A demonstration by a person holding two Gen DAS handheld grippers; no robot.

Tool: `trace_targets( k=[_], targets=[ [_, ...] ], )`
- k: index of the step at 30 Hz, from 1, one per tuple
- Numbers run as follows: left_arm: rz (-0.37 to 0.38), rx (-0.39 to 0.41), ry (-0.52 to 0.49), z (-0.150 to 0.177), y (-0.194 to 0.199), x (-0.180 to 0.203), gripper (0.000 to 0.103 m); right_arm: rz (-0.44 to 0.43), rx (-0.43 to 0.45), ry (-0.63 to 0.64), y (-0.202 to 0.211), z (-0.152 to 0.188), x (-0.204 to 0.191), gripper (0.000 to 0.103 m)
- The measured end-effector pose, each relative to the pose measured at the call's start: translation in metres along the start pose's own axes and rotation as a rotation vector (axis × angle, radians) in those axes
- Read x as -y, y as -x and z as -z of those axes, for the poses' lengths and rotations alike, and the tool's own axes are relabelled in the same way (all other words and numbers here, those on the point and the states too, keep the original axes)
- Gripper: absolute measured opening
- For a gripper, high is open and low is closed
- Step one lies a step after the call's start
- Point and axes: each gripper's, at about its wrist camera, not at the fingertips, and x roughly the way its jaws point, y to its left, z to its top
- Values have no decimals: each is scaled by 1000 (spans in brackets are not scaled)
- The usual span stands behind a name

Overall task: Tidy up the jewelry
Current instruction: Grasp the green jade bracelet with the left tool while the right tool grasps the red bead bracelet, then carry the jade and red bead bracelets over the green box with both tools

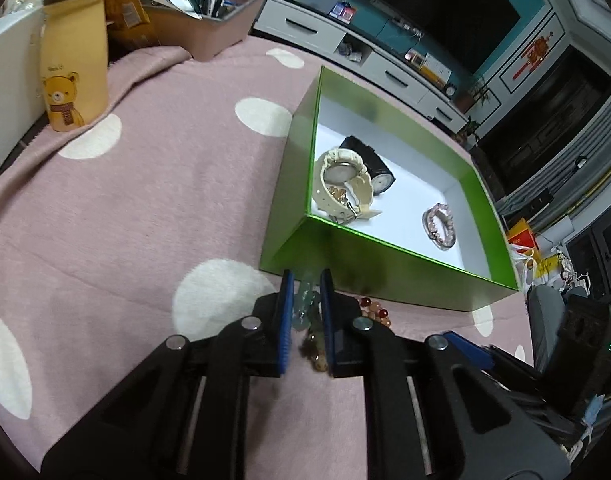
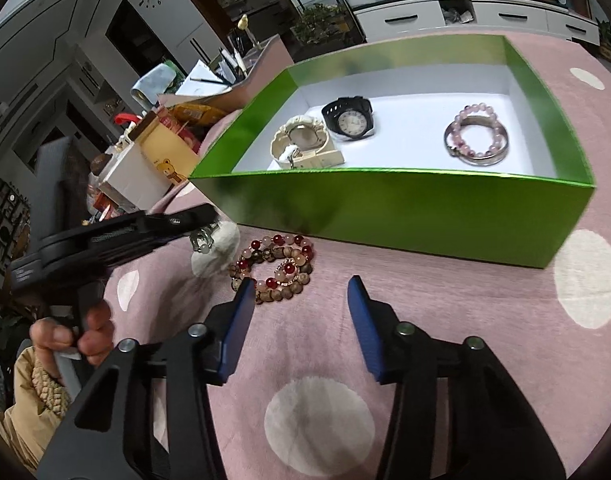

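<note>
Gripping a pale green bracelet (image 1: 305,300) between its two blue pads, the left gripper (image 1: 307,280) hung just short of the near wall of the green box (image 1: 385,276), its fingers drawn close together on the beads. In the right wrist view the same tool entered from the left side, held by the person's left hand (image 2: 75,332), and the pale piece showed at its tip.

The right gripper (image 2: 301,292) had its two fingers spread wide apart with nothing between them, poised over the pink dotted cloth (image 2: 445,340).

One box stood on the cloth, and inside it lay two watches at the left: one cream watch (image 2: 305,144) nearer the front and one black watch (image 2: 349,120) just behind it, touching or nearly so. At the right of the box floor lay one pink bead bracelet (image 2: 477,134) on top of what looked like a silver bangle; the two overlapped.

On the cloth just outside the near wall lay a small heap of red and brown bead bracelets (image 2: 279,268); at least two strands were tangled, though the exact count could not be told. One yellow bear bottle (image 1: 71,52) stood at the far left.
</note>
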Motion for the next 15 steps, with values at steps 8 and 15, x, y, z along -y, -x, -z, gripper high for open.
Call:
trace_targets(
  k=[8,15],
  targets=[
    [23,0,14,5,6,-10,11,-13,-21,-25,-24,-18,0,39],
    [47,0,6,4,7,-9,11,2,-57,-20,-45,-25,-3,23]
  ],
)
